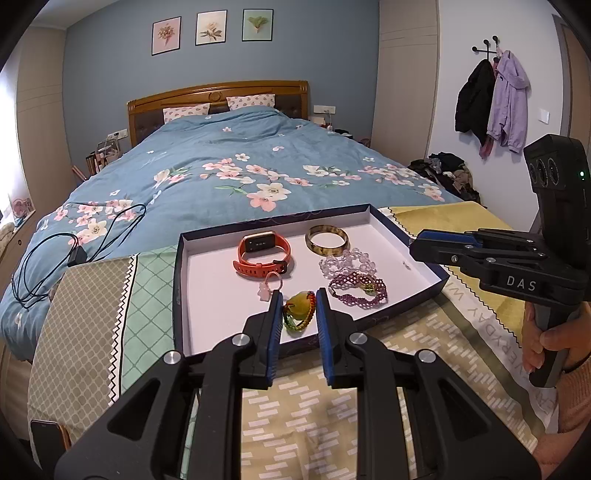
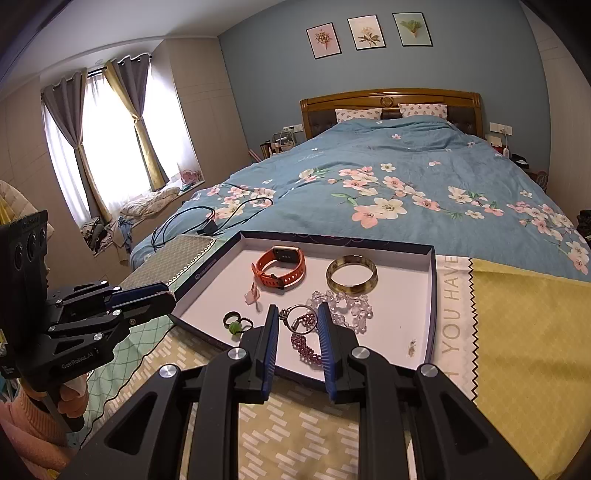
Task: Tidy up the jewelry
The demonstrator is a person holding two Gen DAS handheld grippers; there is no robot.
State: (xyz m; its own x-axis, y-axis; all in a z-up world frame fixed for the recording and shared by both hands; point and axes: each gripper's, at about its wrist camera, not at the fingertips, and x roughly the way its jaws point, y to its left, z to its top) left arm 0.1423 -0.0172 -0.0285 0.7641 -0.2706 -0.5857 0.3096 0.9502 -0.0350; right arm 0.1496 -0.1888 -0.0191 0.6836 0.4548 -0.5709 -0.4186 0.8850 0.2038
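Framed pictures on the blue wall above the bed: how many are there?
3. They hang in one row above the wooden headboard: the pink flower picture on the left, the cream flower picture in the middle, the green leaf picture on the right. None seems hidden.

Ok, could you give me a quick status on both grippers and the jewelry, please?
Left gripper open, fingers either side of green-stone bracelet. Right gripper open above purple beaded bracelet. All jewelry lying in tray. Nothing in the way.
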